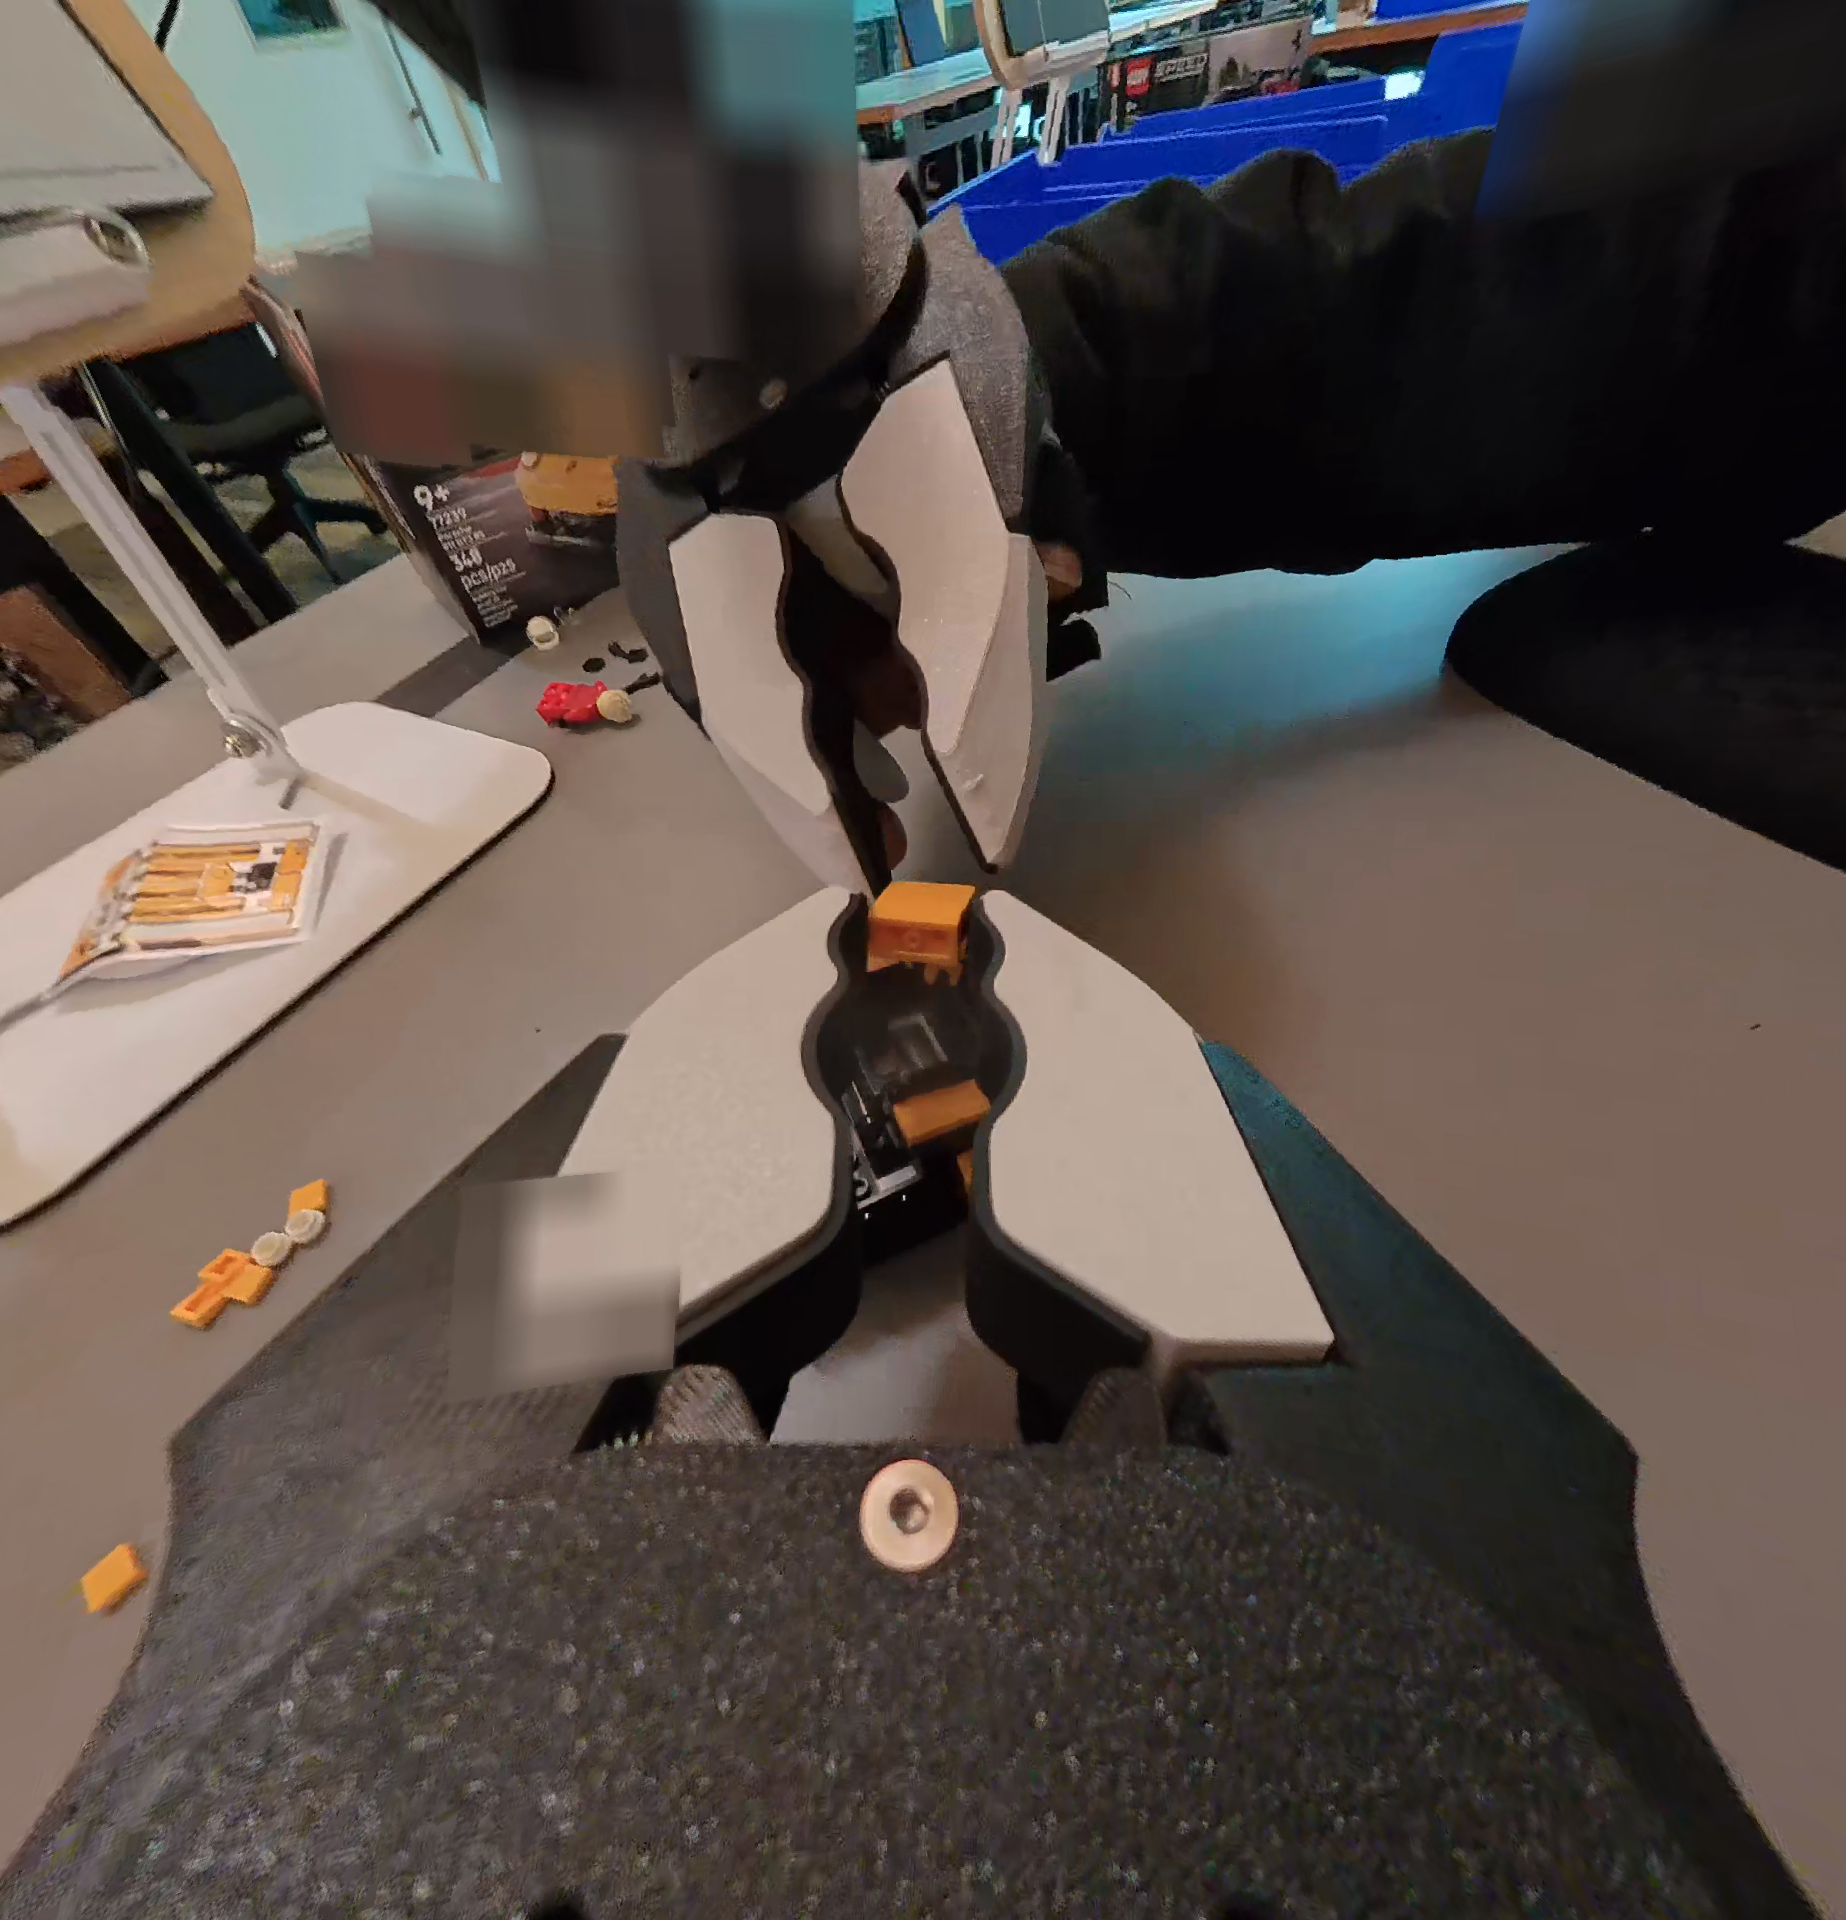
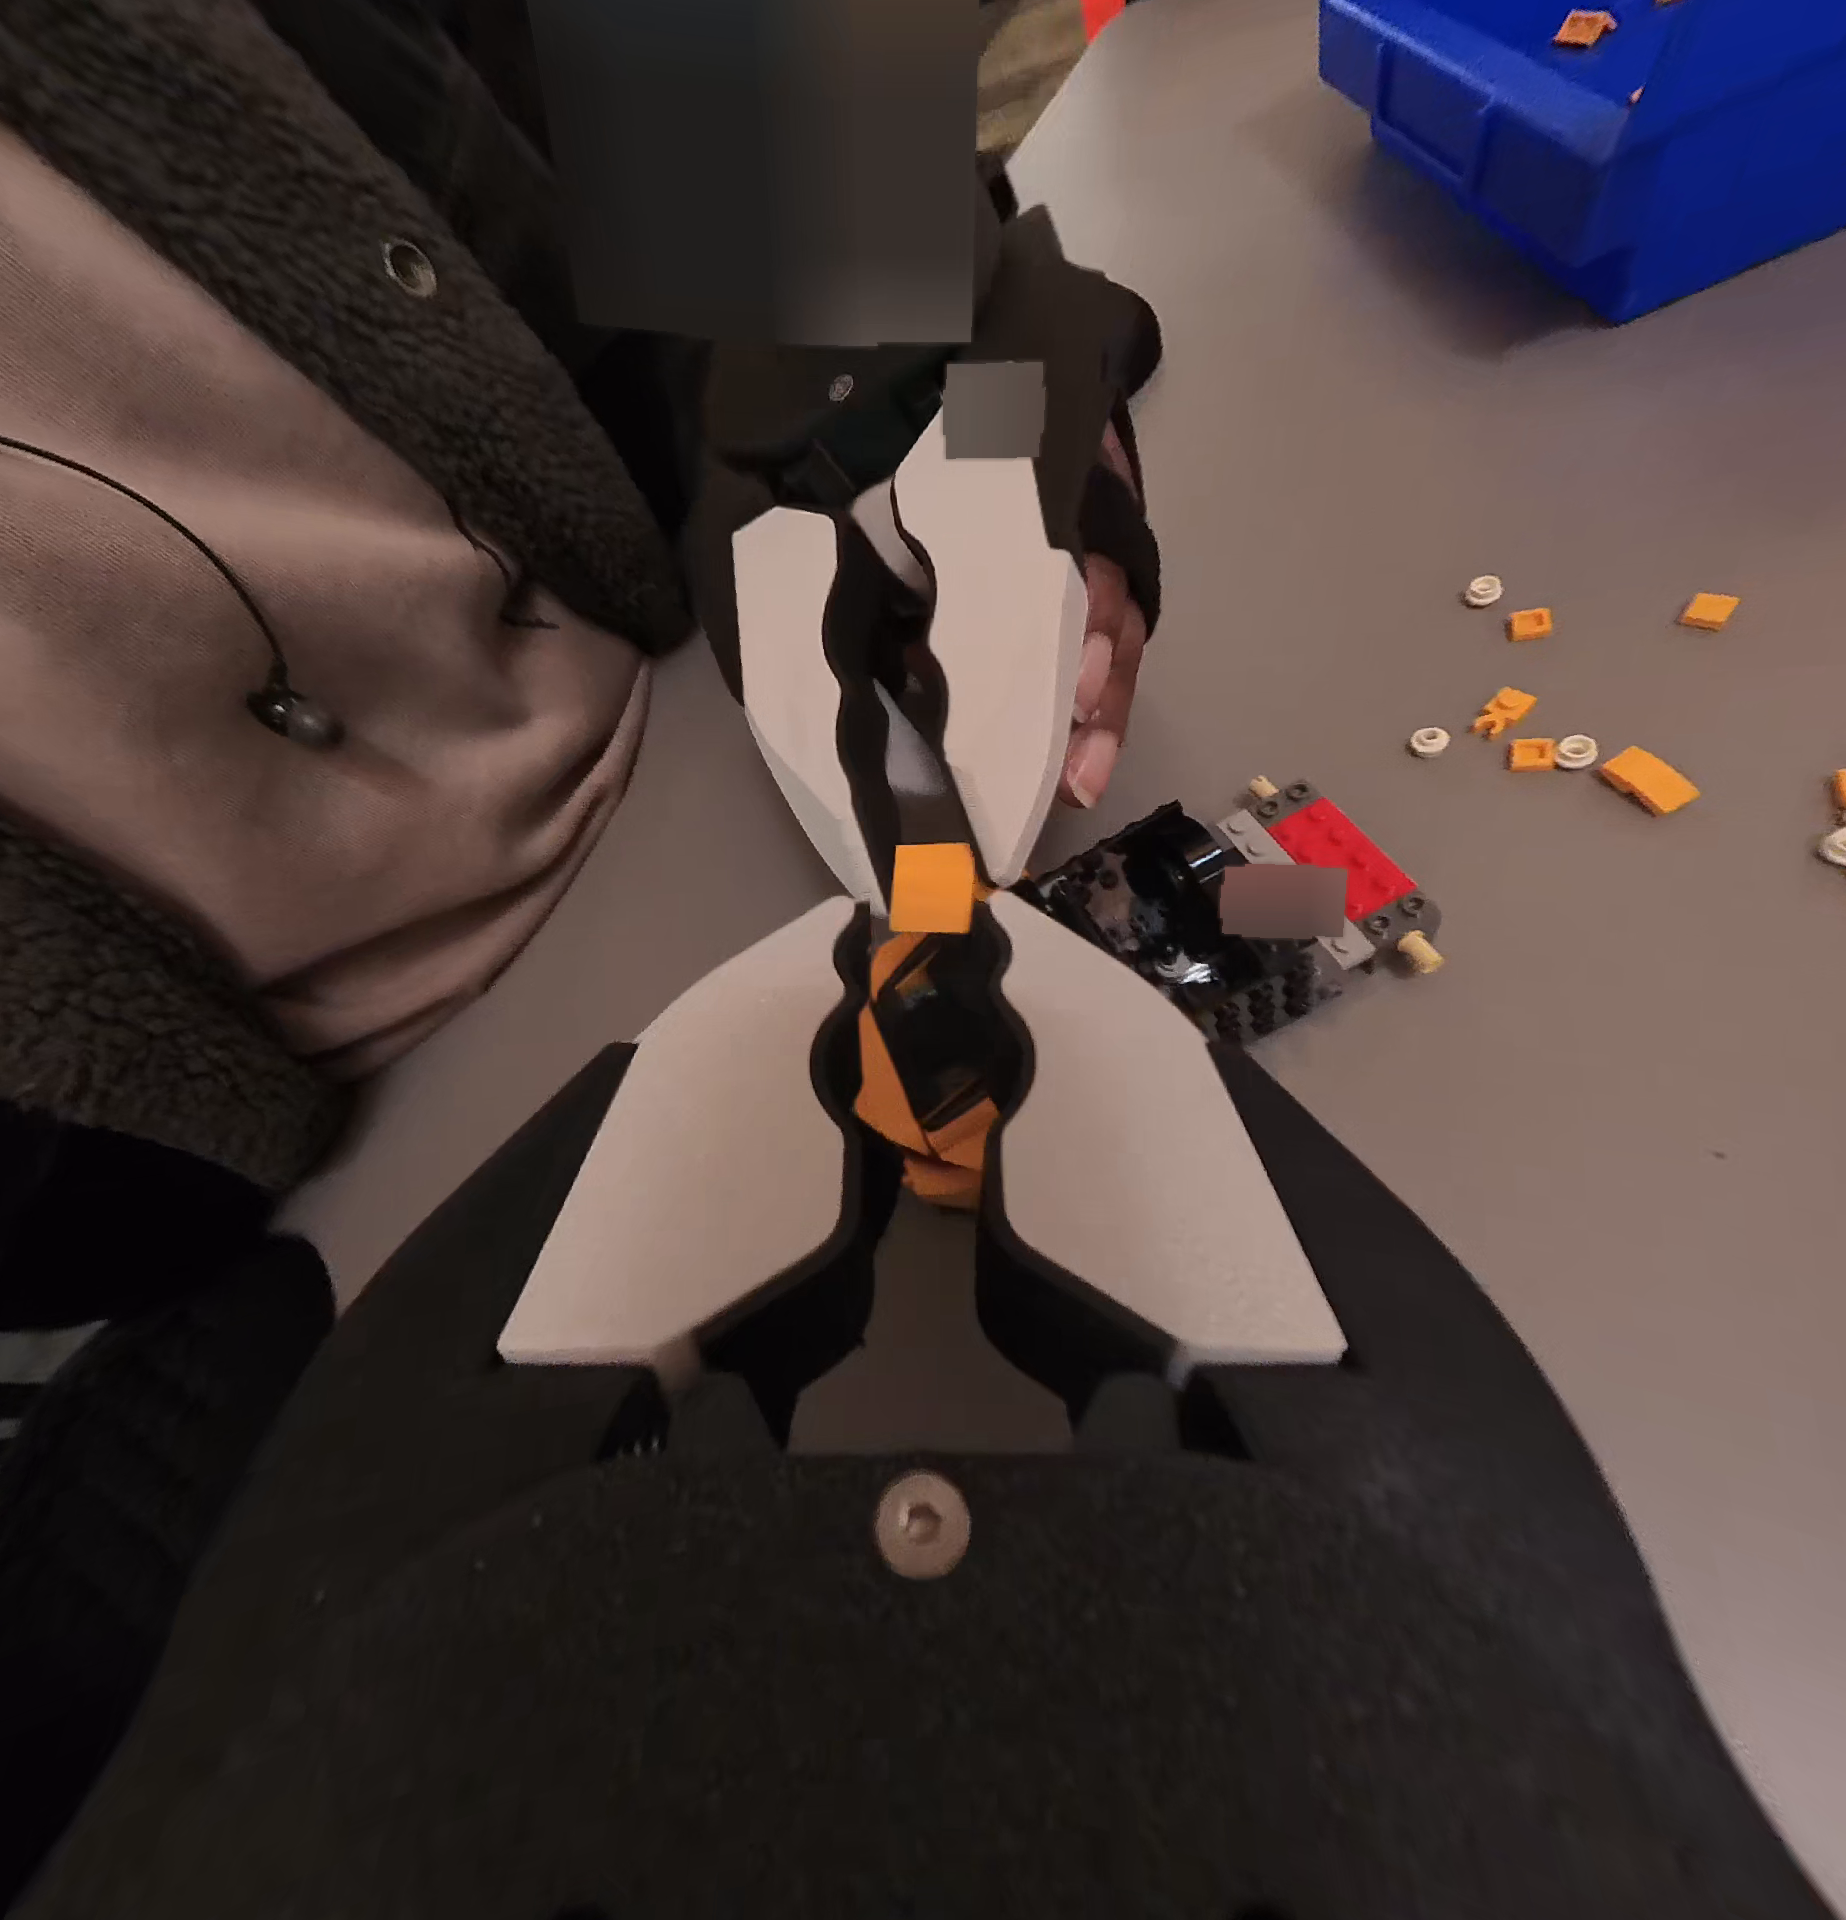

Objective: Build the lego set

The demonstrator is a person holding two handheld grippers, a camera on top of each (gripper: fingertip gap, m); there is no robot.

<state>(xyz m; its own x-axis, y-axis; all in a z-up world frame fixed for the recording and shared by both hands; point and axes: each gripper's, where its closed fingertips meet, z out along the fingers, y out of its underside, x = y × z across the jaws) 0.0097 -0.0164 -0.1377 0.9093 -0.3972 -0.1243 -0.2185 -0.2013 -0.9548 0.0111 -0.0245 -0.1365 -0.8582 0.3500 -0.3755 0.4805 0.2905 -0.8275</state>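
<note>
In the left wrist view my left gripper [image 1: 914,899] is shut on an orange and black lego sub-assembly [image 1: 919,1091], with an orange brick [image 1: 917,920] at its fingertips. My right gripper [image 1: 924,868] meets it tip to tip from above. In the right wrist view my right gripper [image 2: 929,914] is shut on an orange and black lego piece [image 2: 919,1070]. The orange brick [image 2: 931,885] sits where its tips meet the left gripper [image 2: 934,868]. Both are held above the grey table [image 2: 1521,1143]. Which gripper bears the brick is hidden.
A black chassis with a red plate [image 2: 1324,862] lies right of the grippers. Loose orange and white pieces [image 2: 1646,779] and a blue bin [image 2: 1625,156] lie beyond. A white lamp base [image 1: 399,769] bears a sheet [image 1: 212,904]; a lego box [image 1: 493,551], a red figure [image 1: 576,703] and orange pieces [image 1: 238,1273] are left. The grippers are tip to tip, or close to it. From either gripper's tips it is about 25 cm to the red figure [image 1: 576,703].
</note>
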